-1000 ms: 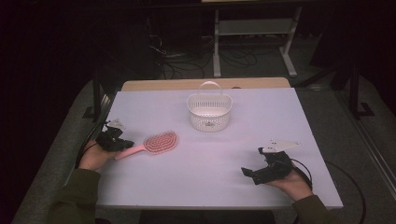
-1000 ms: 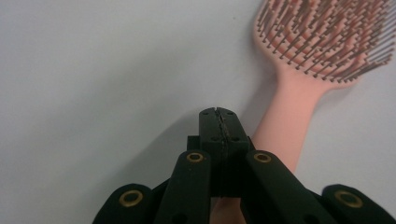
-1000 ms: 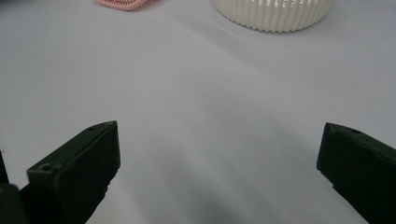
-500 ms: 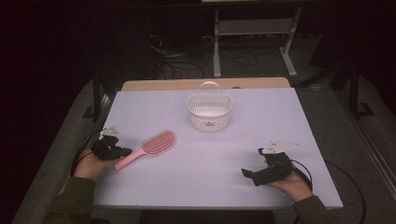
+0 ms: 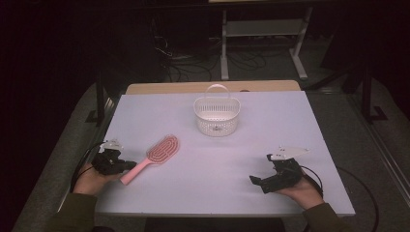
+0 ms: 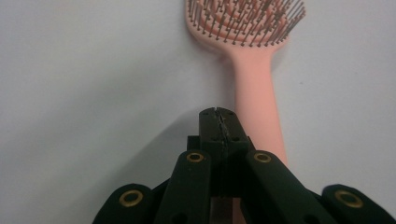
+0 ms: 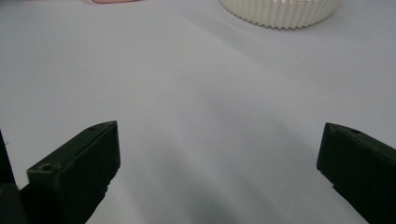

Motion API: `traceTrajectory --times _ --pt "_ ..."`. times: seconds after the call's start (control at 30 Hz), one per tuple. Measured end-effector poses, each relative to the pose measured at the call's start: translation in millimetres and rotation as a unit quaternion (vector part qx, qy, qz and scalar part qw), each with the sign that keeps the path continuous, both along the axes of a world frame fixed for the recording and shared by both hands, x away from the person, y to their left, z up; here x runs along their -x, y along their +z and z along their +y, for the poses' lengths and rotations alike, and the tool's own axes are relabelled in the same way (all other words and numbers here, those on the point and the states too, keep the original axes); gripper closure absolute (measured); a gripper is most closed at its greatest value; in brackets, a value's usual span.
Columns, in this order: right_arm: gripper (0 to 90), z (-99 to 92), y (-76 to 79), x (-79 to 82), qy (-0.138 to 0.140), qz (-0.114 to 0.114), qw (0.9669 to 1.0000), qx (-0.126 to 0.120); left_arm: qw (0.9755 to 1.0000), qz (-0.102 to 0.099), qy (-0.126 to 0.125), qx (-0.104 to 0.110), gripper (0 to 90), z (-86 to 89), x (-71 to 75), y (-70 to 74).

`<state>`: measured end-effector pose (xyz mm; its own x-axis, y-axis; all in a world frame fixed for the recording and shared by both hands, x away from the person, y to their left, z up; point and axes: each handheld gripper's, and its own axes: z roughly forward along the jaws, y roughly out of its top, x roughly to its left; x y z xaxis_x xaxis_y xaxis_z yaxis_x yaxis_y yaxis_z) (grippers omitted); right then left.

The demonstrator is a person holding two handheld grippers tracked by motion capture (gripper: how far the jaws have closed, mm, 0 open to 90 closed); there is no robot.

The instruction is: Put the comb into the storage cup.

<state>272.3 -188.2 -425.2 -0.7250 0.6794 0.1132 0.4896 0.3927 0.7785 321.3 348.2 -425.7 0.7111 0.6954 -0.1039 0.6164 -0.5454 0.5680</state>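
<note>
- Pink hairbrush point(image 5: 153, 155) lies flat on the bench point(image 5: 300, 125), left-front area, bristles up, head pointing toward the basket, handle toward the person's left hand.
- Left gripper point(image 5: 126, 166): jaws fully together, nothing between them. In the left gripper view point(image 6: 219, 113) the closed tips sit just beside the handle of the brush point(image 6: 257, 102), on its left; touching or not, cannot tell.
- White basket point(image 5: 217, 115) stands upright mid-bench toward the far edge, handle up, well apart from the brush. Looks empty of the brush; inside otherwise hard to read.
- Right gripper point(image 5: 255, 180): jaws spread wide, holding nothing, resting low on the right-front bench. Its own view point(image 7: 219, 163) shows bare bench between the jaws, with the basket's ribbed wall point(image 7: 280, 11) farther off.
- Progress, as a judgement: early. Brush is not gripped, not lifted, not in the basket. Left to do: open the left jaws, take the handle, carry it over, if the basket is the goal.
</note>
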Motion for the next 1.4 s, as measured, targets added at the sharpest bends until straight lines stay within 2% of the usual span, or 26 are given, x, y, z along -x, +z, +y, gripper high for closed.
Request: traceTrajectory --times 0.13,0.23,0.27,0.33,0.5,0.73,0.87,0.9,0.97,1.1,1.13,1.27,1.4 --pt "0.0 -0.3 0.1 0.4 0.001 0.001 1.0 0.0 1.0 -0.003 0.003 0.003 90.0 -0.7 3.7 -0.3" --pt "0.0 -0.5 0.0 0.1 0.001 0.001 1.0 0.0 0.9997 -0.02 0.006 0.01 90.0 0.7 3.7 4.4" --pt "0.0 -0.4 0.0 0.2 0.001 0.001 1.0 0.0 0.9997 -0.021 0.006 0.011 84.1 1.0 3.6 5.5" --pt "0.0 -0.3 -0.2 0.3 0.001 0.001 1.0 0.0 0.9992 -0.035 0.008 0.018 80.9 0.1 4.5 10.8" --pt "0.0 -0.1 -0.8 0.0 0.002 0.003 1.0 0.001 0.9974 -0.053 -0.004 0.048 72.8 -8.6 8.0 23.1" --pt "0.0 -0.6 -1.1 0.0 0.002 0.003 1.0 0.001 0.9932 -0.07 -0.018 0.092 52.1 -28.2 9.1 33.2" --pt "0.0 -0.5 -1.1 0.2 0.002 0.003 1.0 0.001 0.9898 -0.075 -0.026 0.118 43.6 -40.6 10.8 38.0" --pt "0.0 -0.6 -1.2 0.0 0.001 0.003 1.0 0.001 0.9892 -0.076 -0.028 0.122 38.6 -43.9 11.1 38.3" --pt "0.0 -0.7 -1.2 -0.1 0.001 0.003 1.0 0.001 0.9884 -0.08 -0.032 0.125 37.4 -50.9 11.6 37.7" --pt "0.0 -0.8 -1.1 0.3 0.002 0.003 1.0 0.001 0.9872 -0.086 -0.041 0.128 27.5 -61.5 11.3 35.7" --pt "0.0 -0.8 -1.1 0.3 0.002 0.003 1.0 0.001 0.9867 -0.089 -0.043 0.129 27.5 -64.0 11.0 35.1" --pt "0.0 -1.4 -1.1 0.4 0.0 0.004 1.0 0.0 0.9852 -0.099 -0.052 0.13 15.3 -74.9 10.8 32.6" --pt "0.0 -1.4 -1.1 0.7 -0.001 0.004 1.0 -0.002 0.985 -0.101 -0.061 0.126 10.6 -85.5 10.9 28.9"
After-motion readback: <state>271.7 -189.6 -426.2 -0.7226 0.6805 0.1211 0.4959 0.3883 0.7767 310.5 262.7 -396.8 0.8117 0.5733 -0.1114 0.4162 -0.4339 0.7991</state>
